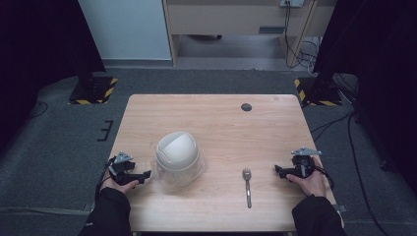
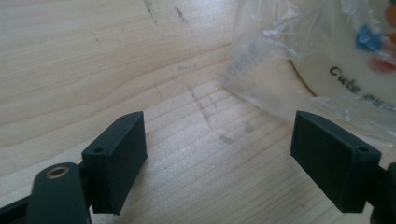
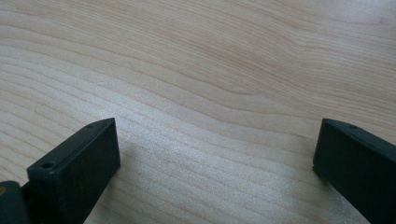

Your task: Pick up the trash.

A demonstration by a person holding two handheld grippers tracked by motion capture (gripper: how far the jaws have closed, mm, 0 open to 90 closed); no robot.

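Dark sleeves come in from the bottom edge of the high view, one at each near corner of the wooden bench (image 1: 221, 123). On the left side, the left hand (image 1: 120, 185) holds the left tool (image 1: 146, 174) low over the bench, pointing toward a clear plastic bag (image 1: 179, 169) that lies just beside its tips. In the left gripper view, its two black jaws stand wide apart with only bare wood between them; the crinkled edge of the bag (image 2: 275, 60) reaches down close to the right-hand jaw, and I cannot tell whether it touches. Inside the bag sits a cream-white bowl (image 1: 177, 150), turned upside down, with printed lettering and coloured marks on its surface (image 2: 345, 56) showing through the plastic.

On the right side, the right hand (image 1: 310, 182) holds the right tool (image 1: 278, 170) near the bench's edge, pointing inward toward the middle. In the right gripper view, its jaws are likewise spread wide, with nothing but wood grain between them. A metal spoon (image 1: 247, 187) lies flat on the bench between the bag and the right tool, bowl end away from the person, handle toward the near edge, apart from both. A small dark round cap (image 1: 246, 106) sits in the bench top near the far edge.
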